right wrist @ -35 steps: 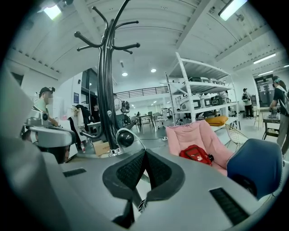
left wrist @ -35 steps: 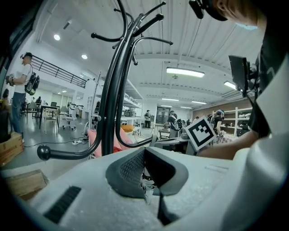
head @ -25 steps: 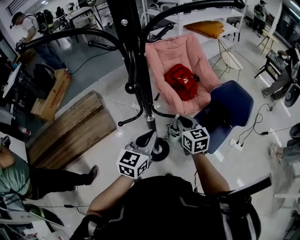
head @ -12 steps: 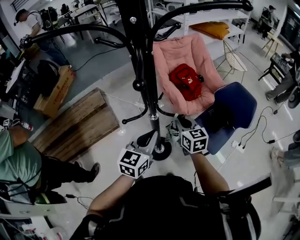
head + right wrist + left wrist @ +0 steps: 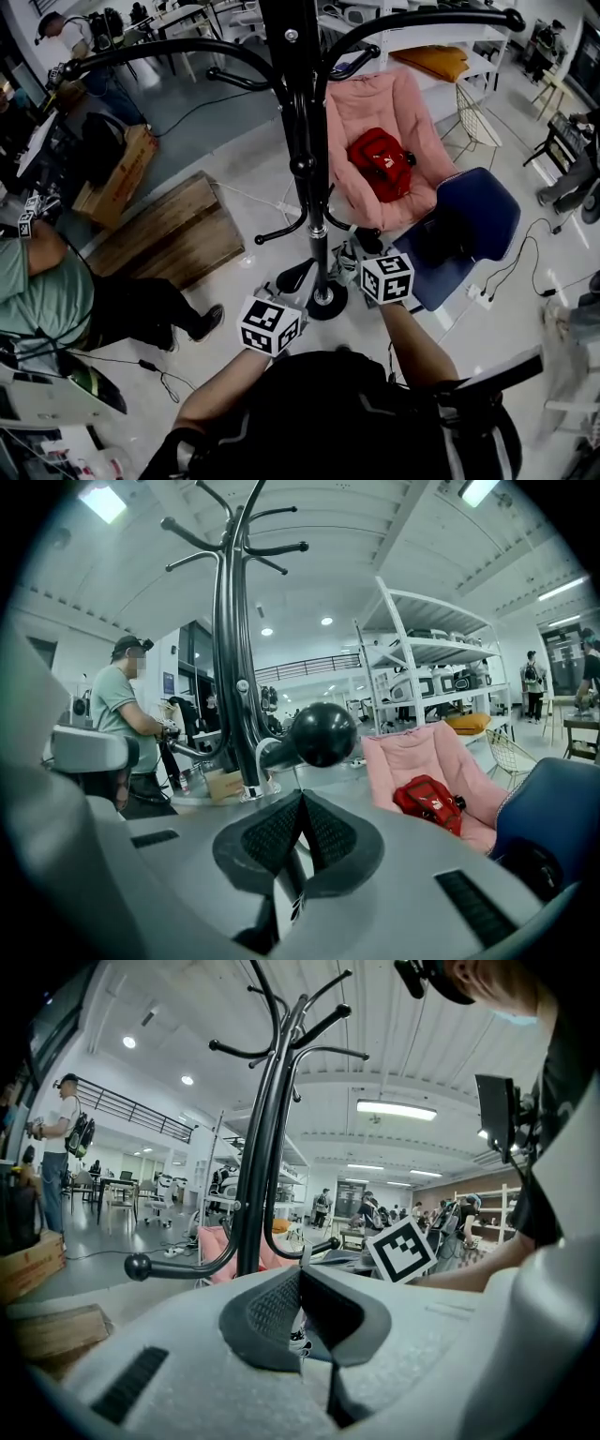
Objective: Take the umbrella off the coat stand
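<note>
The black coat stand (image 5: 306, 141) rises right in front of me, with its round base (image 5: 325, 302) on the floor between my two grippers. Curved ball-tipped hooks spread from its top and middle. No umbrella shows in any view. My left gripper (image 5: 292, 274) is held low, just left of the base, jaws shut and empty. In the left gripper view the pole (image 5: 258, 1176) stands ahead of the closed gripper (image 5: 300, 1279). My right gripper (image 5: 359, 246) sits just right of the pole, also shut on nothing. One ball-tipped hook (image 5: 322, 733) hangs close above the right gripper (image 5: 302, 803).
A pink folding chair (image 5: 361, 112) with a red bag (image 5: 380, 161) stands behind the stand, a blue chair (image 5: 473, 211) to its right. A wooden pallet (image 5: 169, 234) and cardboard box (image 5: 117, 178) lie left. A seated person (image 5: 42, 291) is near left. Cables cross the floor.
The head view has shifted, so the stand and chairs sit further right in frame. The person at the left has come further into view. Both grippers stay shut and almost still.
</note>
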